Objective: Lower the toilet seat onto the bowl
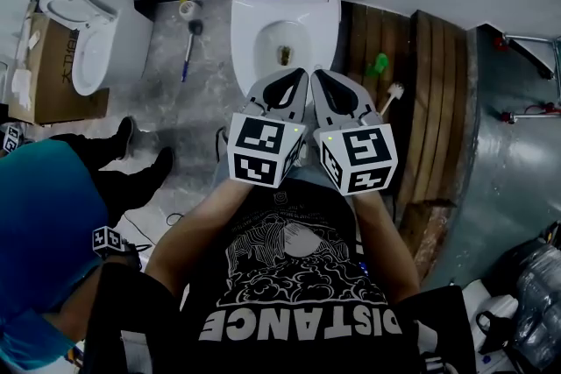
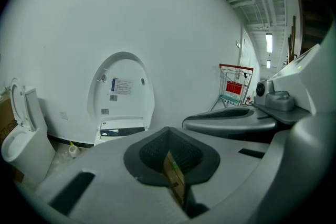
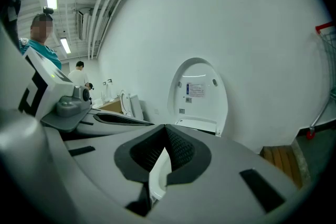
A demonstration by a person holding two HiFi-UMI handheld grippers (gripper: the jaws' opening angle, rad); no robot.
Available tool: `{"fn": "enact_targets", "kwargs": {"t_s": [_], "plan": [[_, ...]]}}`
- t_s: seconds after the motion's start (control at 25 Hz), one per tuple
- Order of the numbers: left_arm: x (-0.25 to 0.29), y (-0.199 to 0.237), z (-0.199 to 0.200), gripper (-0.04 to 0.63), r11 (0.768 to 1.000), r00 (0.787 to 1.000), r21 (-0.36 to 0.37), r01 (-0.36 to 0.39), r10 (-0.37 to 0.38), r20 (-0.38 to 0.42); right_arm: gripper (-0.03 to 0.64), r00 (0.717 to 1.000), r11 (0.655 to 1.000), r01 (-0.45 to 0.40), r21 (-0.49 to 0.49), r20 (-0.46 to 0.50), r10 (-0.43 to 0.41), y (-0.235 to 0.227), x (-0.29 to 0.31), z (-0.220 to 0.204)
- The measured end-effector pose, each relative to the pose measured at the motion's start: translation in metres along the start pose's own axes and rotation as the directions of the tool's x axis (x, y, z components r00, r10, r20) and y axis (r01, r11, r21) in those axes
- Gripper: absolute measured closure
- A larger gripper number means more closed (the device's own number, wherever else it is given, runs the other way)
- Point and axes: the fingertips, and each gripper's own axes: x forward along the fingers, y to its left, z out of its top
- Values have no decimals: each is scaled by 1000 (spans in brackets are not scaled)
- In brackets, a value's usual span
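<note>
Beyond the person's shirt (image 1: 302,276) at 6 o'clock, the left hand-held gripper (image 1: 294,83) and right hand-held gripper (image 1: 326,85) sit side by side, both pressed together, empty. The toilet seat (image 1: 250,48) at 12 o'clock already looks flat on the bowl (image 1: 282,44); only nudge its front gently.

Toilet (image 1: 248,44) ahead; second toilet (image 1: 88,39) left; handled tool (image 1: 188,52) on floor (image 1: 166,96) between; wooden planks (image 1: 429,101) right.
</note>
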Motion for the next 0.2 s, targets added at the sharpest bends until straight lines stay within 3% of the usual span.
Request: {"fn": "enact_targets", "kwargs": {"t_s": [0.2], "plan": [[-3,6,-2,584,1000,1000,-5,-4,4,5,600,1000,1000,3,-4,-4,-3,5,3,-5]]}}
